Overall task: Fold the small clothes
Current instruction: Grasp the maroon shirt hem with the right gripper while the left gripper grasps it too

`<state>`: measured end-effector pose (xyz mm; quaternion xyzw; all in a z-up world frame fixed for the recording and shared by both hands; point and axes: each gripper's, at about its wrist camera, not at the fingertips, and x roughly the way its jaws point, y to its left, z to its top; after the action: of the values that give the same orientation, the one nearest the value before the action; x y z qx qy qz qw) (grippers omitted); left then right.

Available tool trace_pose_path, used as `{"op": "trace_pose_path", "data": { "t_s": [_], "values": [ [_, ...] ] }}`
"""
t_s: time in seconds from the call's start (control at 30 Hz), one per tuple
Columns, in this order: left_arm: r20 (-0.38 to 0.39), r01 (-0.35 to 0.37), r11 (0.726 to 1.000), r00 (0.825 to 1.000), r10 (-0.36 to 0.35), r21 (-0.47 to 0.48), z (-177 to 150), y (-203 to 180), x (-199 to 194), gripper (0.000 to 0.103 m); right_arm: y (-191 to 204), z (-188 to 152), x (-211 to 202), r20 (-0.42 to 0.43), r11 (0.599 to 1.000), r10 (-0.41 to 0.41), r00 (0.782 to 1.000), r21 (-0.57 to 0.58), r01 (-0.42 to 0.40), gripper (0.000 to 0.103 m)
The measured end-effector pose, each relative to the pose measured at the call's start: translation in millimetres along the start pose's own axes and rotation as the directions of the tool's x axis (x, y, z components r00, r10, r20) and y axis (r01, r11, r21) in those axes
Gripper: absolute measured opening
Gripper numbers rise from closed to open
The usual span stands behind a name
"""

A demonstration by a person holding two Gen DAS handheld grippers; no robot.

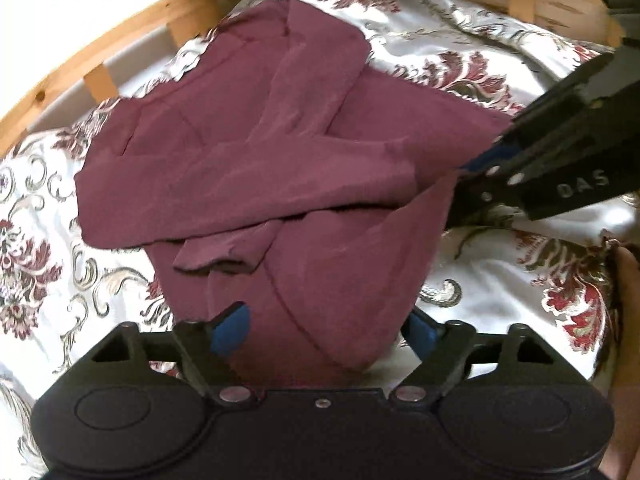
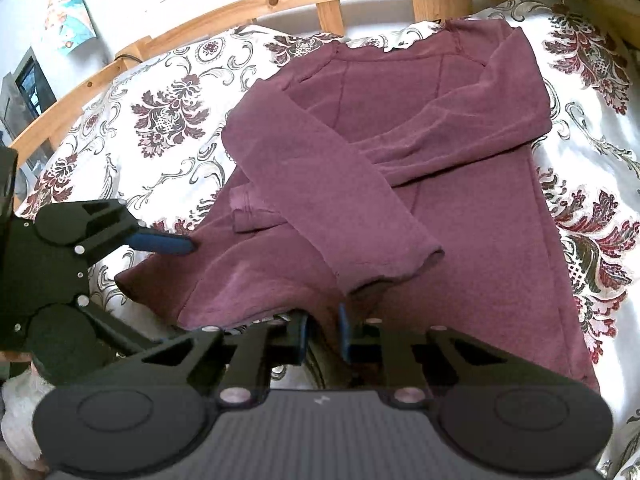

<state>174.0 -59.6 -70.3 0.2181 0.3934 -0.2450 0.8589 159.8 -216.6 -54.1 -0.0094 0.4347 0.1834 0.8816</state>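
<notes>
A white bedspread printed with dark red and grey flowers (image 2: 168,120) covers the bed, its far edge meeting a curved pale wooden rail with slats (image 2: 328,16); the bed's near side is hidden behind the gripper bodies. Spread on the bedspread lies a maroon long-sleeved knit top (image 2: 460,208), its long axis running from the neckline at the far rail down to the hem nearest the cameras. Both sleeves are folded across the chest and cross each other. Part of the hem is out of sight beneath the tools.

The left gripper (image 1: 324,330) stands spread wide, a bunched hem corner between its blue pads without clear pressure; its lower finger is hidden in the right wrist view. The right gripper (image 2: 323,332) is drawn nearly together, pinching the hem's edge, though the contact sits in shadow.
</notes>
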Motion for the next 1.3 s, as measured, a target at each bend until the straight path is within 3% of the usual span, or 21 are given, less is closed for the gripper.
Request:
{"op": "trace_pose_path", "data": {
  "t_s": [0.17,0.33,0.5,0.63,0.87,0.93,1.07,1.13,1.2,1.3],
  "values": [
    [0.006,-0.033,0.996,0.999,0.033,-0.077,0,12,-2,0.065,0,0,-2,0.012,1.0,-0.009,1.0,0.003,0.009,0.017],
    [0.054,-0.038,0.979,0.997,0.049,-0.201,-3,33,-11,0.039,-1,0,-5,0.039,1.0,-0.018,0.999,0.012,0.018,0.015],
    [0.109,-0.054,0.96,0.99,0.087,-0.275,-5,45,-22,0.029,-4,2,-9,0.074,0.999,-0.034,0.997,0.03,0.032,0.013],
    [0.067,-0.058,0.944,0.994,0.084,-0.324,-7,54,-16,0.027,-5,3,-10,0.083,0.999,-0.041,0.996,0.034,0.038,0.012],
    [0.023,-0.071,0.945,0.996,0.083,-0.318,-8,54,-9,0.027,-6,3,-11,0.095,0.998,-0.049,0.994,0.04,0.045,0.012],
    [0.034,-0.076,0.941,0.995,0.092,-0.331,-9,56,-11,0.011,-6,2,-11,0.094,0.998,-0.048,0.994,0.039,0.044,0.012],
    [0.101,-0.068,0.932,0.989,0.111,-0.356,-10,60,-22,0.007,-2,1,-9,0.081,0.998,-0.064,0.995,0.012,0.063,0.013],
    [0.135,-0.061,0.929,0.984,0.118,-0.365,-10,60,-27,0.006,2,1,-6,0.065,0.996,-0.084,0.994,-0.015,0.085,0.015],
    [0.163,-0.059,0.926,0.978,0.128,-0.372,-10,60,-32,0.005,8,-2,1,0.033,0.991,-0.116,0.993,-0.06,0.117,0.03],
    [0.212,-0.053,0.919,0.966,0.146,-0.391,-10,63,-39,0.005,15,-5,15,-0.034,0.982,-0.155,0.987,-0.114,0.15,0.045]
  ]
}}
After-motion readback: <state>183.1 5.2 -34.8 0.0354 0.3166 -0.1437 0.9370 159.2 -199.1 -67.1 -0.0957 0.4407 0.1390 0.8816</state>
